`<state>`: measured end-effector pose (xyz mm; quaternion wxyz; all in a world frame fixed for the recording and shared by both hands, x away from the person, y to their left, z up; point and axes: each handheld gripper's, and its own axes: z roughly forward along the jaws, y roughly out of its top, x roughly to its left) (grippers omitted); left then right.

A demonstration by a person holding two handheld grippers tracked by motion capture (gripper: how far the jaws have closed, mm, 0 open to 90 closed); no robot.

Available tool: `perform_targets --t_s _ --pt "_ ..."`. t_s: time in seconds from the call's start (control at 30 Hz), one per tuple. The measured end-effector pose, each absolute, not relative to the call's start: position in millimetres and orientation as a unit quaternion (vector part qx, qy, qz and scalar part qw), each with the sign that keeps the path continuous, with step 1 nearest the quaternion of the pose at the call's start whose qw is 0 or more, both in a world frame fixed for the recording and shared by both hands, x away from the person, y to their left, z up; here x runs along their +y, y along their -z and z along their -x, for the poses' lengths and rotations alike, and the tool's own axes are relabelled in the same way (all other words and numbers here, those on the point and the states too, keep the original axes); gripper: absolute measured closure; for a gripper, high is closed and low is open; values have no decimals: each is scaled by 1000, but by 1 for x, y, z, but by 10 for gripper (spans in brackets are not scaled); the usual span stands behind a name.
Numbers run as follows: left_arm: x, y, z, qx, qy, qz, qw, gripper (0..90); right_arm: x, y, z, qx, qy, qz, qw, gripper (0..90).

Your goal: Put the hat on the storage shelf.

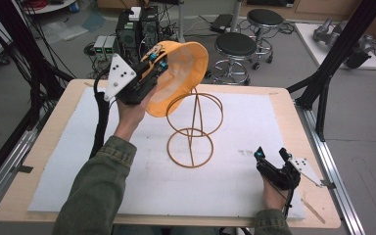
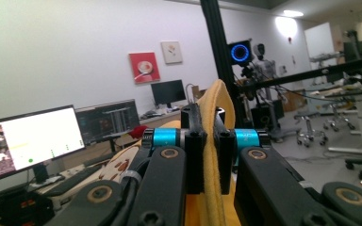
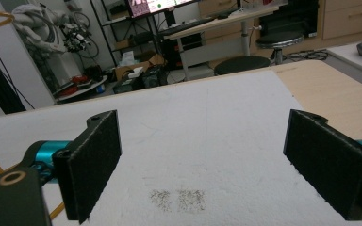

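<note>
So your left gripper (image 1: 157, 59) has its jaws clamped tight on the brim of that yellow hat (image 1: 178, 76); in the left gripper view you can see the yellow fabric (image 2: 213, 155) squeezed right between the two black pads (image 2: 195, 150), standing up as a thin edge that pokes out above the jaw tips and runs down below them toward the camera; nothing else is in the bite. From the high view the hat hangs off the jaw tips up in the air, its crown bulging out to the far side of the jaws, open side tilted; the lower edge of the hat sits just beside the top ring of the wire hat stand (image 1: 194, 128), though I honestly can't tell if it's touching the ring or just in front of it. The stand is upright on the white mat (image 1: 254, 112), below and a bit to the right of your left jaws.

Your right gripper (image 1: 271, 155) is down low near the mat's near right corner, well apart from the hat and stand; its jaws are spread wide with nothing between them; in the right gripper view, between the pads (image 3: 92, 162), there's just bare mat with a small grey smudge (image 3: 179, 198) on it.
</note>
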<state>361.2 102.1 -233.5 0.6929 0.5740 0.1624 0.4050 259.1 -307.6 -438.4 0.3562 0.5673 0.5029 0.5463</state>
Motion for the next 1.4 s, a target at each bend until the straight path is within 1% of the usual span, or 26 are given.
perform_targets --t_s 0.33,0.67,0.93,1.1,1.23,1.4 --pt "71 237 -343 109 -373 -598 701 868 -308 439 -259 504 -545 -566 358 108" --pt "40 249 -329 55 -335 -642 687 868 -309 439 -259 503 -545 -568 356 108" --pt "28 262 -324 38 -326 -662 674 868 -311 439 -259 501 -548 -568 355 108" --pt "20 269 -320 16 -325 -683 654 868 -311 439 -259 500 -547 -569 356 108" --pt "12 276 -316 -10 -329 -711 621 868 -311 439 -259 499 -549 -569 355 108" --pt "7 282 -313 -35 -319 -747 582 867 -312 439 -259 500 -548 -569 355 108"
